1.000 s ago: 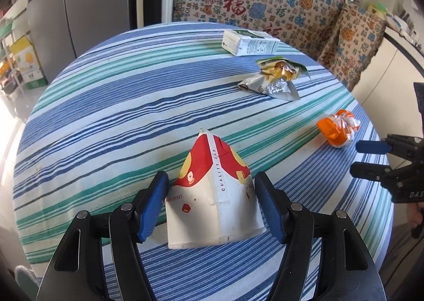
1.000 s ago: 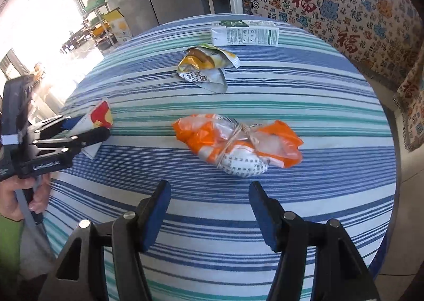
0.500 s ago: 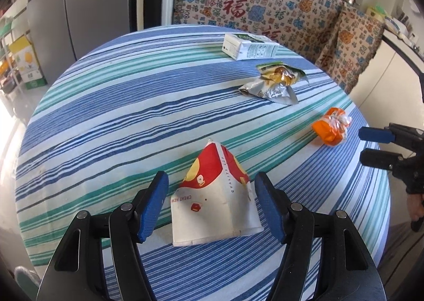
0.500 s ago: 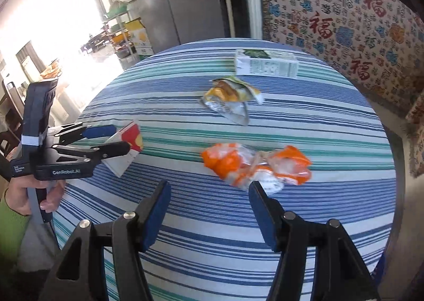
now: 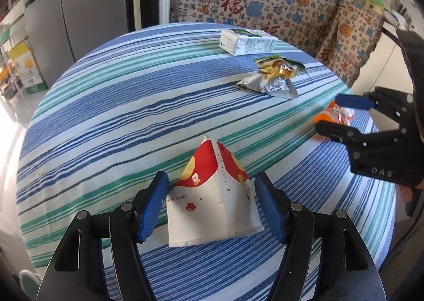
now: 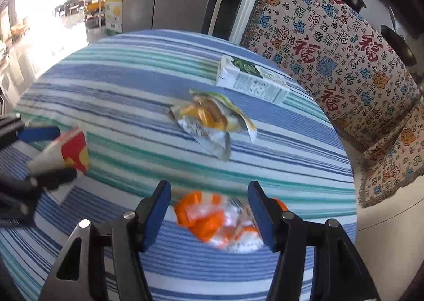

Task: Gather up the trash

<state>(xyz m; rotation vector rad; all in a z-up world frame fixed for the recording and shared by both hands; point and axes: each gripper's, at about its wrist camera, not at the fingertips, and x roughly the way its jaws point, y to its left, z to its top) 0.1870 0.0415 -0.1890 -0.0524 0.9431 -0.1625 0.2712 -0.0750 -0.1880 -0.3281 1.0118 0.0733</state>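
A round bench (image 5: 111, 105) under striped cloth is strewn with four pieces of trash, well apart, each left within reach for picking: a carton (image 5: 247, 42) lying on its side at the far edge, a torn foil wrapper (image 5: 270, 77) near it, a flattened paper cup (image 5: 214, 195) and an orange bag (image 6: 220, 221). The cup is framed between the open jaws of the left gripper (image 5: 212, 211), untouched, presumably lined up for a grasp; nothing can be seen inside it. The knotted bag, contents hidden, is straddled by the right gripper (image 6: 209, 213), jaws apart, the far one at the bag.
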